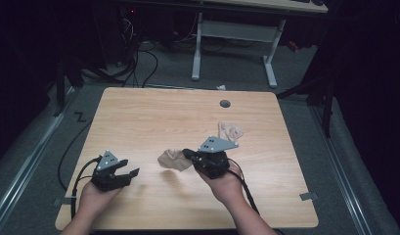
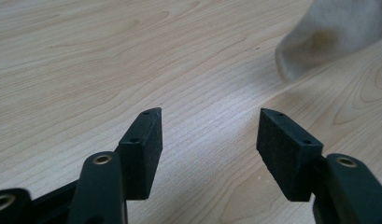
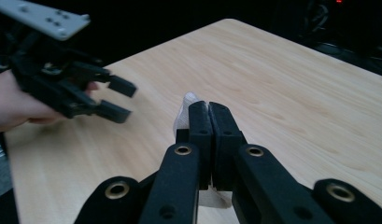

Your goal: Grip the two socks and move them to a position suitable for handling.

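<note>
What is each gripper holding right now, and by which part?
The right gripper is shut on the beige sock, pinching it at one end; the rest hangs out toward the left gripper, which is open and holds nothing.

The left tool point(image 1: 130, 172) sits low at the near left of the tabletop point(image 1: 139, 117), gripped from behind by the left hand point(image 1: 97, 193), its forearm coming in from the bottom edge. Its jaws stand wide apart, nothing between them. The right tool point(image 1: 187, 154), held by the right hand point(image 1: 224, 183), points left toward the other tool, jaws pressed together on a beige sock point(image 1: 172, 160).
</note>
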Tool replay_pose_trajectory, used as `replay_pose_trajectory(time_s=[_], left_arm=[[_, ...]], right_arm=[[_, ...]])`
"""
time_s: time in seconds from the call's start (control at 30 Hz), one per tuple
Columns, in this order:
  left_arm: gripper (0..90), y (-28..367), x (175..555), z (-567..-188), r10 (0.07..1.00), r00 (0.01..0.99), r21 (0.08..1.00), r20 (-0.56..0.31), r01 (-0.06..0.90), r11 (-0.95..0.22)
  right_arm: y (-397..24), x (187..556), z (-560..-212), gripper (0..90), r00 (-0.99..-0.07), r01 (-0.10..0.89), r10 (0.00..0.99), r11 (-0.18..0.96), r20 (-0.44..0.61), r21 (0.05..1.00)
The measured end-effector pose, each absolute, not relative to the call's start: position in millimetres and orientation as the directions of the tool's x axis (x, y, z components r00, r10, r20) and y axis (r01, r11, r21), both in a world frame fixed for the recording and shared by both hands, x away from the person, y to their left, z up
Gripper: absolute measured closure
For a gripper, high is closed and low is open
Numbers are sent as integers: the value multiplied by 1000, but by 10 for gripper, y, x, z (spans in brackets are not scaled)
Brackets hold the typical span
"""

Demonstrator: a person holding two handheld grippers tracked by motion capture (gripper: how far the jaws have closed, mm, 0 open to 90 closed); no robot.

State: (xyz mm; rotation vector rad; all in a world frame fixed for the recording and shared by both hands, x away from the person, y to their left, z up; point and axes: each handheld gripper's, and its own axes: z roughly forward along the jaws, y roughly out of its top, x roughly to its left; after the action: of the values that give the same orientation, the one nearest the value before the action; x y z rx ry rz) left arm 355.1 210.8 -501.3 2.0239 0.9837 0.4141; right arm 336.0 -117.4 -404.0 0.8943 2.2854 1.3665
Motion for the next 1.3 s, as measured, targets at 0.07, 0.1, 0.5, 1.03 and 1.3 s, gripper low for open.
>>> replay_pose_trajectory(time_s=[0.07,0.1,0.5,1.03,1.3], left_arm=[[413,2110,3551,-5012,768,638,797,-59,493,-349],[413,2112,3551,-5011,768,637,797,-59,493,-348],[413,2129,3555,-5008,771,634,796,-58,496,-348],[416,2128,3559,-5013,774,630,794,-58,499,-346],[419,2092,3554,-5027,768,638,792,-54,496,-356]], right_arm=[[-1074,3326,-4061,894,-768,333,640,355,33,873],[-1029,3312,-4069,894,-777,325,629,361,29,874],[-750,3153,-4072,894,-824,286,565,378,25,881],[-1179,3231,-4538,892,-714,419,697,344,70,840],[-1514,3315,-4812,891,-622,510,773,278,125,814]])
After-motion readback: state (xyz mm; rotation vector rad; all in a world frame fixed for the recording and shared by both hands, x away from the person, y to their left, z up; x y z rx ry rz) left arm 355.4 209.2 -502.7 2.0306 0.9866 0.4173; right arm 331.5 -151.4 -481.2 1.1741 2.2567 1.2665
